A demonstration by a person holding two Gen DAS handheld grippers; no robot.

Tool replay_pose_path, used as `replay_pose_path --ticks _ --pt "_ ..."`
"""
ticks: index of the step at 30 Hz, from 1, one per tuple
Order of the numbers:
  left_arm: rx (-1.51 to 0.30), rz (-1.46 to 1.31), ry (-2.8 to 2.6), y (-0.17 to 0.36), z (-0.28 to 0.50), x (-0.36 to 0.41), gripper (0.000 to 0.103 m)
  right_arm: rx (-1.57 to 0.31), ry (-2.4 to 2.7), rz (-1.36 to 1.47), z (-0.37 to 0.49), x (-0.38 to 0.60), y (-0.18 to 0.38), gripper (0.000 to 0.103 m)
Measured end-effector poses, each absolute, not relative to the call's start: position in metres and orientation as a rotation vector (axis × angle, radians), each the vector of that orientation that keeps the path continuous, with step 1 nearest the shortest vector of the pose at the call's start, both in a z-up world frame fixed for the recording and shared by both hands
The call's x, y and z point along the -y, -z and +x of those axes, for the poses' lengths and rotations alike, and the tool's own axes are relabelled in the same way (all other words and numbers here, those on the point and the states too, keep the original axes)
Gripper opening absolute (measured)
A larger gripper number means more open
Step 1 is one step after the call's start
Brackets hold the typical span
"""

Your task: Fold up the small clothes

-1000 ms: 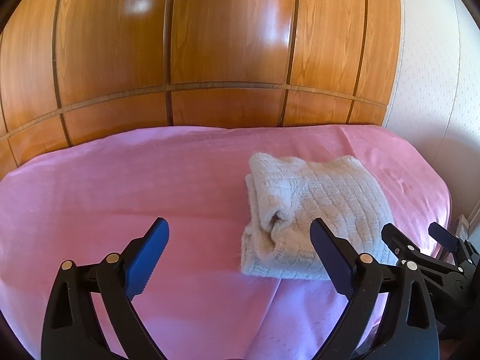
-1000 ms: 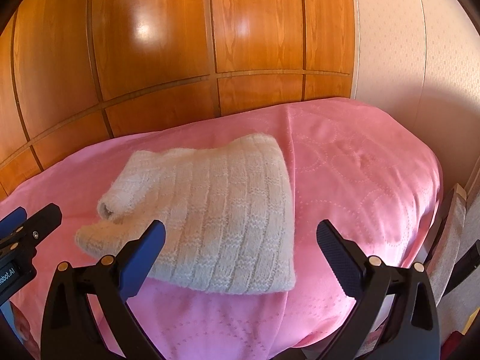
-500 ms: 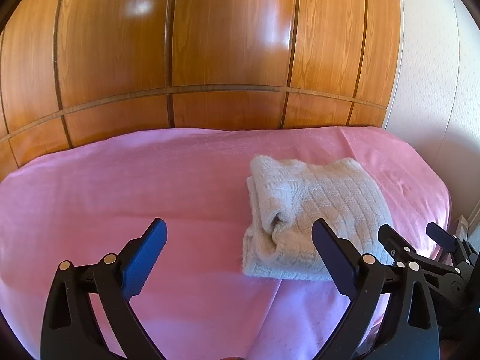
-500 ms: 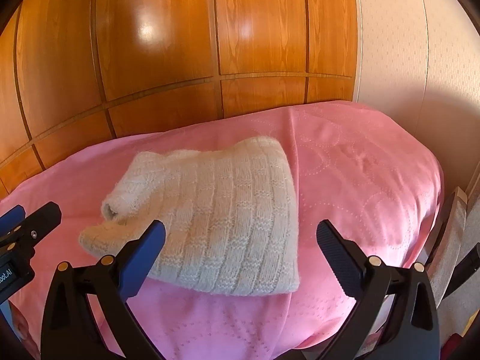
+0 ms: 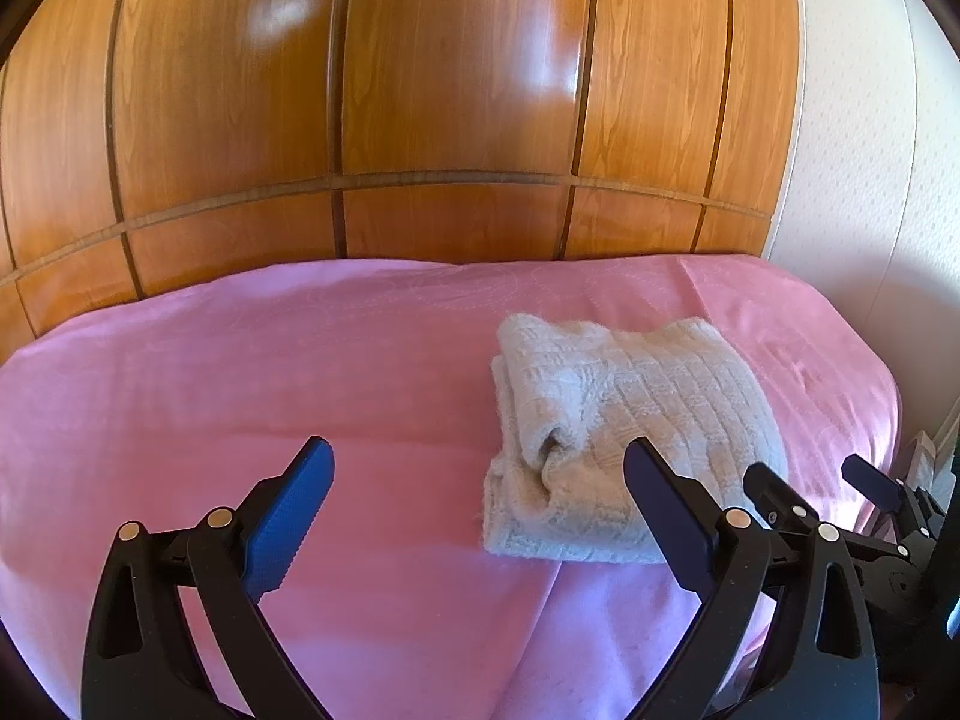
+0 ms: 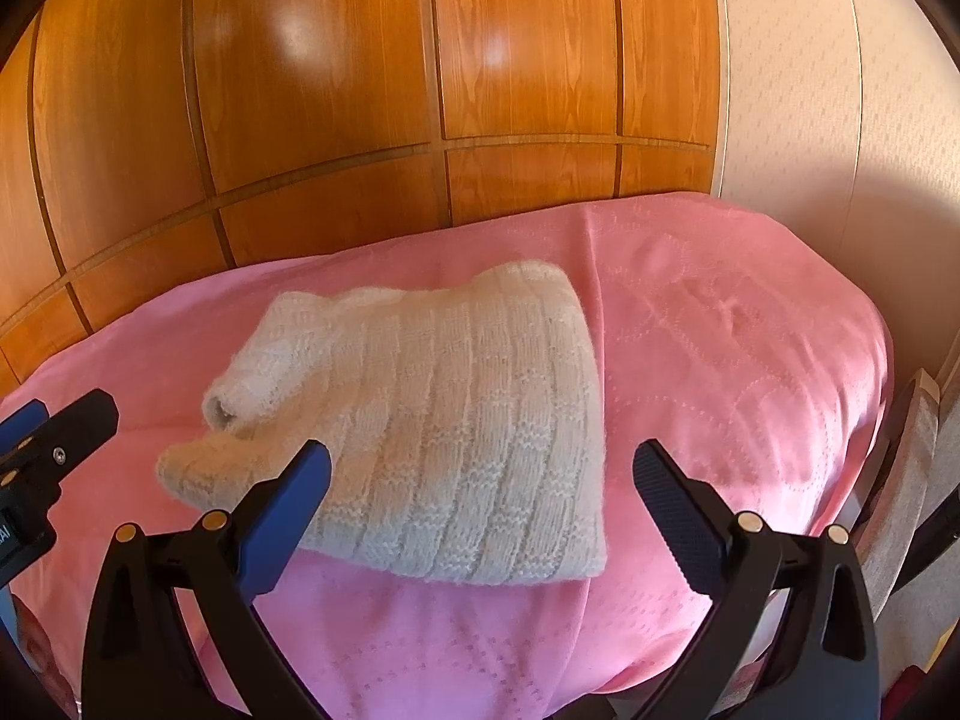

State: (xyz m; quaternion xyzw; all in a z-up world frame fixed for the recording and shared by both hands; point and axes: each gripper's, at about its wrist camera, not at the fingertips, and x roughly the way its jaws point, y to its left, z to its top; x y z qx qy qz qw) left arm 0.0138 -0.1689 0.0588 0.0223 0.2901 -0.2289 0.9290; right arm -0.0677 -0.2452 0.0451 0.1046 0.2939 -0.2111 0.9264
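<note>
I see the folded white knit sweater (image 6: 432, 420) lying on the pink bedspread (image 6: 720, 360), at 12 o'clock from my right gripper (image 6: 480, 480) and 1 o'clock from my left gripper (image 5: 477, 480). Both sets of fingers stand apart, holding nothing. Wooden panelling (image 5: 420, 90) rises behind the bed.

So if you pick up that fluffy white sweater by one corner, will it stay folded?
Probably not. The white sweater looks like soft, loose knit, so it would likely droop and unfold. The rolled sleeve would probably dangle. It seems light, not slippery.
</note>
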Motion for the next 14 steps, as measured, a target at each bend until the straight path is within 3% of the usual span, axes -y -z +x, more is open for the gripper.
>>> replay_pose_path --ticks 14 --pt "-0.667 0.046 0.433 -0.045 0.027 0.171 0.095 -0.585 0.446 0.231 -0.064 0.259 -0.049 0.101"
